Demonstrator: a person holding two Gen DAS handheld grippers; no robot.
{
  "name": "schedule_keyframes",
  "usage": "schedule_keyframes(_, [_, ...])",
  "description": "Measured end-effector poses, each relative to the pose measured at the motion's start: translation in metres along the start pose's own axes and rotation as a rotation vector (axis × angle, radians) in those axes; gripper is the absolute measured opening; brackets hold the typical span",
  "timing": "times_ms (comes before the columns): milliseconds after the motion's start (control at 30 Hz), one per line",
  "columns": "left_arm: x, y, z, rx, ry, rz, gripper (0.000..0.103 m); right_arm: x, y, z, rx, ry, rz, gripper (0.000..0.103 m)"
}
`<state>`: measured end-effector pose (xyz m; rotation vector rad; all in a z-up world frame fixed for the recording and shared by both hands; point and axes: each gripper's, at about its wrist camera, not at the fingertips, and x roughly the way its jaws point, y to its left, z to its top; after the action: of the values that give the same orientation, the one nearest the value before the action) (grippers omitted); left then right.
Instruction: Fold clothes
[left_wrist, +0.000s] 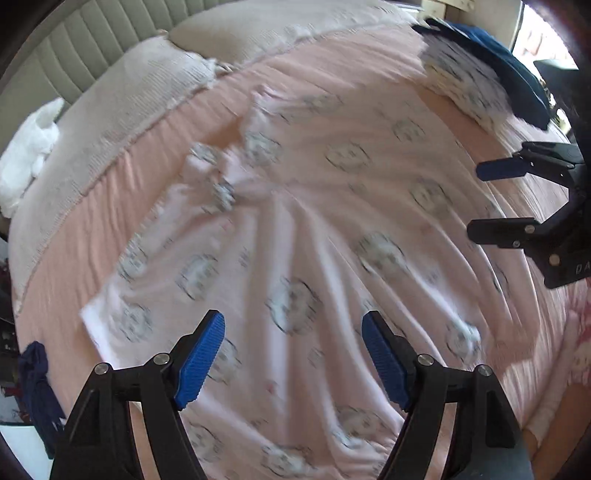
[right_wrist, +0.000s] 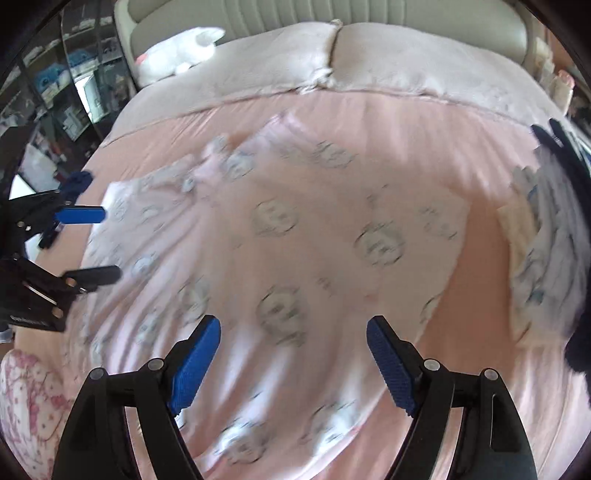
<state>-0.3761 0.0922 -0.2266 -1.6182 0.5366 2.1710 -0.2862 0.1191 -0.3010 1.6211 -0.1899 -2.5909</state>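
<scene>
From the left wrist view, we hold our left gripper (left_wrist: 293, 354) above a pale pink garment (left_wrist: 295, 229) printed with grey round motifs. Its blue fingers (left_wrist: 201, 360) stand well apart with nothing between them, and they do not touch the cloth. The garment lies spread and creased on the pink bedspread (left_wrist: 92, 236) of the bed, its sleeve end bunched toward the pillows (left_wrist: 122, 96). Our right gripper (left_wrist: 495, 199) enters at the right edge, fingers apart and empty, over the garment's far side. A stack of folded clothes (left_wrist: 465, 81) sits near the bed's upper right corner, with a dark blue piece (left_wrist: 517, 74) on top. A white plush toy (left_wrist: 29, 147) rests beside the pillows on the left, and a dark blue cloth (left_wrist: 35, 376) hangs at the bed's lower left edge. The picture is blurred.

From the right wrist view, our right gripper (right_wrist: 293, 360) hovers over the same garment (right_wrist: 280, 251), fingers (right_wrist: 195, 362) wide apart and holding nothing. The garment covers the middle of the bedspread (right_wrist: 461, 129). Our left gripper (right_wrist: 107, 243) shows at the left edge, open over the garment's side. The folded stack (right_wrist: 535, 251) lies at the right, the pillows (right_wrist: 332, 59) and plush toy (right_wrist: 177, 51) at the top. A pink-patterned sleeve (right_wrist: 33, 402) shows at the lower left.
</scene>
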Motion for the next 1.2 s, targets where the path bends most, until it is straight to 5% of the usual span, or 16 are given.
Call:
schedule_keyframes(67, [0.012,-0.019,-0.021,0.02,0.059,-0.043,0.076,0.002,0.029,-0.024,-0.04,0.062,0.044,0.082])
schedule_keyframes(200, [0.029,-0.019,-0.057,0.02,0.161,0.054,0.078,0.021,0.048,-0.071,-0.198,0.21,-0.132,0.084])
schedule_keyframes(333, [0.003,0.005,-0.076,-0.055,0.168,0.18,0.077,-0.013,0.016,-0.087,-0.018,0.188,-0.296,0.09])
schedule_keyframes(500, [-0.019,0.001,-0.091,-0.045,0.16,0.016,0.077,-0.029,0.038,-0.099,-0.006,0.16,-0.102,0.091])
schedule_keyframes(600, [-0.019,-0.026,-0.101,0.09,0.195,-0.048,0.077,-0.01,0.087,-0.112,-0.216,0.226,-0.118,0.09])
schedule_keyframes(700, [-0.006,-0.044,-0.108,0.156,0.243,-0.062,0.077,0.002,0.114,-0.124,-0.328,0.23,-0.223,0.09])
schedule_keyframes(833, [0.019,-0.043,-0.113,0.152,0.323,0.08,0.063,-0.012,0.096,-0.121,-0.233,0.188,-0.284,0.09])
schedule_keyframes(933, [0.011,-0.022,-0.114,0.035,0.304,0.075,0.064,-0.023,0.063,-0.12,-0.092,0.206,-0.286,0.084])
schedule_keyframes(1067, [-0.001,-0.012,-0.117,0.018,0.296,0.191,0.064,-0.045,0.036,-0.121,0.057,0.174,-0.238,0.084])
schedule_keyframes(1200, [-0.001,-0.027,-0.12,0.057,0.263,0.086,0.064,-0.061,0.041,-0.116,0.075,0.1,-0.211,0.085])
